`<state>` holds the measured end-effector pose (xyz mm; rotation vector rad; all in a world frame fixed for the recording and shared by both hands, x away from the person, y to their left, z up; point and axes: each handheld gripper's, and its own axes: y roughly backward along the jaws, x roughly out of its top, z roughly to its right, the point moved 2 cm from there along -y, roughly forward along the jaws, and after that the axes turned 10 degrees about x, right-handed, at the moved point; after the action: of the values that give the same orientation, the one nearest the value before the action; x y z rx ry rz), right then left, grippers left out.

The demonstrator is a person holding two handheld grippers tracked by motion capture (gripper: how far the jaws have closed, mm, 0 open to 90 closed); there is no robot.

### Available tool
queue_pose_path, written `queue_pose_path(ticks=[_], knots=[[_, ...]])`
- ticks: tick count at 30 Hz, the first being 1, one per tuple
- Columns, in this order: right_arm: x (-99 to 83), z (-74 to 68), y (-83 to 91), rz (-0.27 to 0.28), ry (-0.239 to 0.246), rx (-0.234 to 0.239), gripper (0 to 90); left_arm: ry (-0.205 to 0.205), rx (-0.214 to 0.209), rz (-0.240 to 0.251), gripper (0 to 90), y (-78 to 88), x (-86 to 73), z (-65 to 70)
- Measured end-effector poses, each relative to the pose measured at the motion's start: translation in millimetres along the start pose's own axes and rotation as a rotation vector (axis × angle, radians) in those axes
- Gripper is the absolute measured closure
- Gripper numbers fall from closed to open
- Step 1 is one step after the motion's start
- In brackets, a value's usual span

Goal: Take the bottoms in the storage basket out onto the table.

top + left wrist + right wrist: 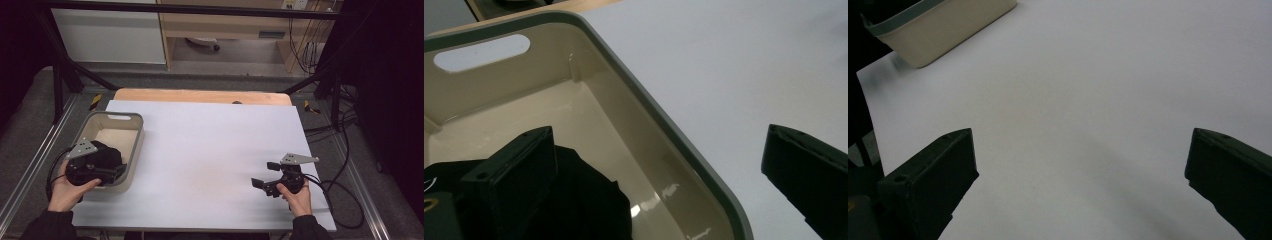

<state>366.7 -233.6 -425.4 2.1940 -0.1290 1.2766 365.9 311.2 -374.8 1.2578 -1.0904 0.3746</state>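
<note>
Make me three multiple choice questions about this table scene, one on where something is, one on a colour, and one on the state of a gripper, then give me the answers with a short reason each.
1. Where does the bin stand on the white table cover?
A. at its left edge
B. at its middle
C. at its far right corner

2. What colour is the cloth lying in the bin?
A. white
B. black
C. red

3. How do the jaws of the right gripper stand?
A. shut on the cloth
B. shut on nothing
C. wide apart with nothing between them

Answers:
1. A, the high view shows the bin at the cover's left edge, by the left gripper.
2. B, the left gripper view shows a dark black heap on the bin's cream floor.
3. C, the right gripper view shows the two jaws far apart over bare cover.
</note>
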Motion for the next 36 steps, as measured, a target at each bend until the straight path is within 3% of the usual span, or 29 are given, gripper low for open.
queue_pose_path(ticks=[12,36], knots=[[0.0,-0.1,-0.1,-0.001,-0.002,0.000,0.6,0.004,0.018,-0.014,1.1,2.9,-1.8,-7.4],[-0.4,0.3,-0.9,-0.009,-0.001,0.001,0.6,0.032,0.134,-0.072,1.7,4.6,-13.2,-39.1]])
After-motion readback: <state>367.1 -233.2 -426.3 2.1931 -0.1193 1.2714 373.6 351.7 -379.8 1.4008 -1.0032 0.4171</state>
